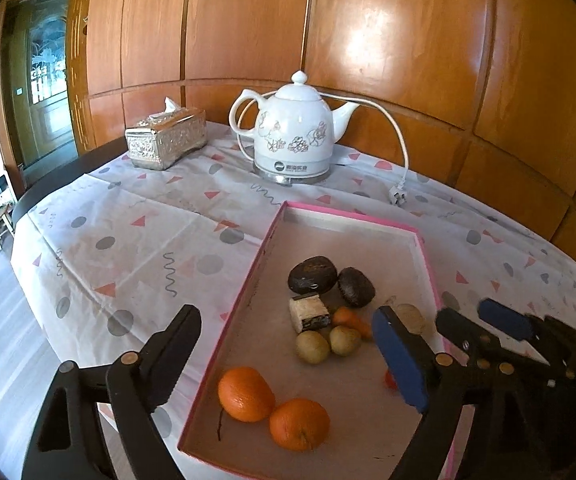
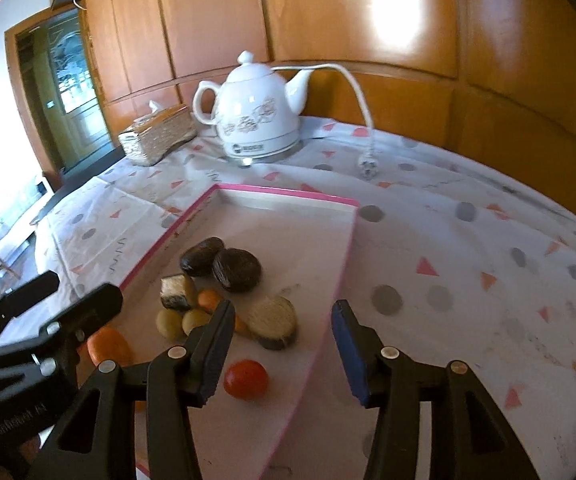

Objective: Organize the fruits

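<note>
A shallow pink-rimmed box point(image 1: 272, 236) point(image 2: 284, 192) lies on the patterned tablecloth. Two oranges point(image 1: 246, 394) sit in its near corner. Further in are two dark fruits point(image 1: 312, 276), a cut block point(image 1: 308, 314), two small yellow-green fruits point(image 1: 312, 346) and a pale round slice point(image 2: 272, 316). My left gripper point(image 1: 288, 344) hangs wide open above the oranges, touching nothing. My right gripper point(image 2: 284, 320) is open over the box's right rim. A small red tomato point(image 2: 246, 380) rests on the box floor by its left finger, not gripped.
A white flowered kettle point(image 1: 292, 132) stands at the back, its cord and plug point(image 1: 398, 196) trailing to the right. A silver tissue box point(image 1: 166, 138) sits to its left. A wooden panelled wall closes the back. The table edge drops away on the left.
</note>
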Motion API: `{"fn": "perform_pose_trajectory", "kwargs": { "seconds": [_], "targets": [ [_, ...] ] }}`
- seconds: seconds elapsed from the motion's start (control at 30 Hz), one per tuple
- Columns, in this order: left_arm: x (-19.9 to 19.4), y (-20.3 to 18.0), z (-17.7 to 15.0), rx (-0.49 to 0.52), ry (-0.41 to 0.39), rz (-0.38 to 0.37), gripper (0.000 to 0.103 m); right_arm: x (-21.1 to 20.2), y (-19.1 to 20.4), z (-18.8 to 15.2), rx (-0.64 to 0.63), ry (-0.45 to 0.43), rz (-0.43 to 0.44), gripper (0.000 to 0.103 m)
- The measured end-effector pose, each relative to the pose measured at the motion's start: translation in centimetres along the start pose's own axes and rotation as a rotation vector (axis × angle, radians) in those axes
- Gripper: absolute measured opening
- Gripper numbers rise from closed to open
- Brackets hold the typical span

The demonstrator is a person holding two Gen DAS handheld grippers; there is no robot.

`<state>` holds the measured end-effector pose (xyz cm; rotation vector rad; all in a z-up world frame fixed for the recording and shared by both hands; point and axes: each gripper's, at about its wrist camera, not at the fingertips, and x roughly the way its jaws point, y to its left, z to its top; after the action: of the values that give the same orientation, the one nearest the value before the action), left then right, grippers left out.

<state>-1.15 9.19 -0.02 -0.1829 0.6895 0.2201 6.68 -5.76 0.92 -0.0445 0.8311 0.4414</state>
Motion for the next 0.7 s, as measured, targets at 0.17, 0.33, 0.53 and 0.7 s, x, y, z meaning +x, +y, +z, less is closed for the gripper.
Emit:
{"fn": "perform_pose_trajectory", "kwargs": {
  "seconds": [0.17, 0.33, 0.53, 0.7],
  "targets": [
    [-0.7, -0.6, -0.2, 0.004, -0.014, 0.007, 0.103, -1.6, -0.9, -1.4, 0.039, -0.031, -0.073, 0.053],
    [-1.5, -1.4, -0.4, 0.014, -0.027, -0.002, 0.103, -2.2, -1.4, -2.6, 0.060, -0.029, -0.090, 0.053],
    [-2.1, -1.8, -0.5, 0.023, -0.036, -0.001, 0.103, -2.6, -1.3, -3.0, 0.058, -0.032, -0.089, 0.053],
    [-2.4, -1.7, -0.4, 0.017, -0.045, 0.010, 0.103, -2.8, -1.2, -3.1, 0.057, -0.036, -0.088, 0.053]
  ]
}}
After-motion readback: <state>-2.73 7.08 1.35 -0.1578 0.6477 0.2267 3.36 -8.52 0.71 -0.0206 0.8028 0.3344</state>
